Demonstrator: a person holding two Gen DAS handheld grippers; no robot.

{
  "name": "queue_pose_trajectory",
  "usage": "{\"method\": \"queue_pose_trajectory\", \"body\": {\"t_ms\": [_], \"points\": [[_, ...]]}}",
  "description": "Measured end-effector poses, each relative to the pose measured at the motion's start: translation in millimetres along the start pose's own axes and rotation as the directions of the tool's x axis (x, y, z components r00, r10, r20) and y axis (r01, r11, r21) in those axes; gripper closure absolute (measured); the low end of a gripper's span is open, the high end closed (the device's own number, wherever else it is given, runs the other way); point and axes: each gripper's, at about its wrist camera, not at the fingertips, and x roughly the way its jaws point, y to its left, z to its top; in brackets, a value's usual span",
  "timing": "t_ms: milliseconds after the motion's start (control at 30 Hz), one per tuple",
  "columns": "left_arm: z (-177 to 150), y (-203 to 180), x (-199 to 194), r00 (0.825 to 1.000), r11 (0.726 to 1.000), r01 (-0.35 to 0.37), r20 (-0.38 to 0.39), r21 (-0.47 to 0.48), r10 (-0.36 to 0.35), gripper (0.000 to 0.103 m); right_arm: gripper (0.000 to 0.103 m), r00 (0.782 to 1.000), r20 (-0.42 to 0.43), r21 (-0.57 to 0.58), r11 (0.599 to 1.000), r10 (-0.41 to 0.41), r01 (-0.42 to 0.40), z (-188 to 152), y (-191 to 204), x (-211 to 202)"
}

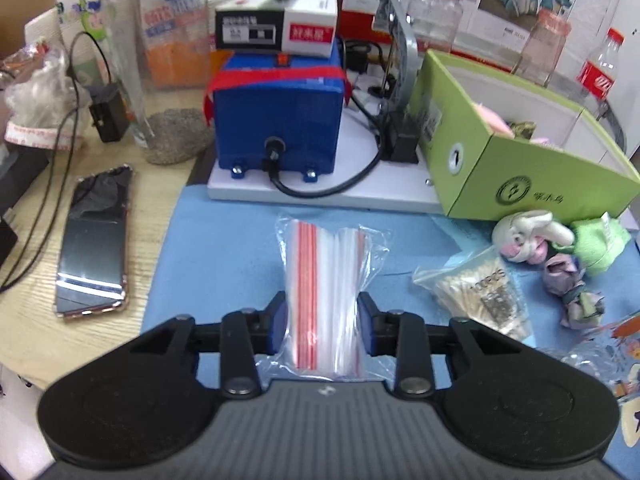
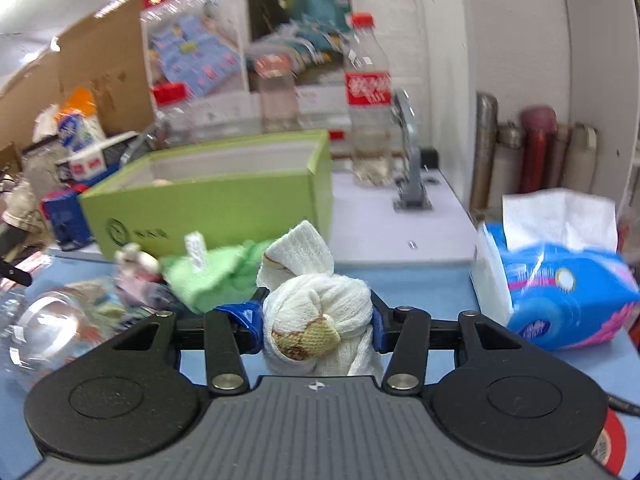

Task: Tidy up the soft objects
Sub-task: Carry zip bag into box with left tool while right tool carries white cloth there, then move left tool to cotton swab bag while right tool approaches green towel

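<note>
Left gripper (image 1: pixel 322 322) squeezed a pack of clear bags (image 1: pixel 328 296) at the bottom middle, phone (image 1: pixel 96 240) only in that view at left, right gripper (image 2: pixel 318 322) squeezed a white sock ball (image 2: pixel 316 320) low in the middle, green box (image 2: pixel 216 200) behind it, tissue pack (image 2: pixel 560 292) seen only there at right.

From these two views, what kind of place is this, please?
Probably a cluttered workroom or office desk, not a kitchen: a blue machine with cables, a phone on the wooden desktop, and stacked cardboard boxes behind.
</note>
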Motion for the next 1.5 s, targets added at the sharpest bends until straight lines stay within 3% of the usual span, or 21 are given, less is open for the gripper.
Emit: {"method": "queue_pose_trajectory", "body": {"t_ms": [167, 333, 500, 700, 800, 833, 933, 1033, 1200, 1500], "points": [[25, -19, -31, 0.996, 0.998, 0.031, 0.080, 0.046, -0.034, 0.070, 0.069, 0.993, 0.090, -0.031, 0.997, 0.076, -0.073, 36, 18, -10], [81, -59, -40, 0.985, 0.991, 0.066, 0.151, 0.116, -0.084, 0.070, 0.068, 0.982, 0.143, -0.088, 0.990, 0.119, -0.107, 90, 37, 20], [136, -107, -19, 0.976, 0.980, 0.114, 0.164, 0.162, -0.141, 0.070, 0.068, 0.985, 0.100, -0.108, 0.986, 0.137, -0.126, 131, 46, 79], [162, -154, 27, 0.980, 0.967, 0.124, 0.127, 0.223, -0.155, 0.069, 0.065, 0.988, 0.014, -0.067, 0.986, 0.156, -0.154, 137, 44, 138], [163, -166, 46, 0.983, 0.964, 0.121, 0.108, 0.238, -0.150, 0.056, 0.064, 0.989, -0.020, -0.054, 0.988, 0.144, -0.145, 131, 44, 155], [163, -169, 51, 0.984, 0.963, 0.116, 0.106, 0.244, -0.145, 0.040, 0.064, 0.991, -0.036, -0.047, 0.990, 0.133, -0.134, 130, 45, 160], [160, -172, 54, 0.987, 0.962, 0.093, 0.104, 0.258, -0.124, 0.040, 0.061, 0.994, -0.061, -0.030, 0.996, 0.087, -0.089, 130, 46, 161], [156, -166, 46, 0.987, 0.965, 0.094, 0.105, 0.244, -0.123, 0.039, 0.059, 0.997, 0.023, -0.020, 0.997, 0.074, -0.073, 134, 45, 139], [134, -148, 18, 0.986, 0.971, 0.072, 0.131, 0.228, -0.104, 0.038, 0.055, 0.992, 0.087, -0.030, 0.996, 0.091, -0.089, 129, 50, 90], [56, -94, -13, 0.995, 0.989, 0.046, 0.082, 0.143, -0.058, 0.037, 0.052, 0.995, 0.012, 0.030, 0.994, 0.103, -0.104, 67, 49, 36]]}}
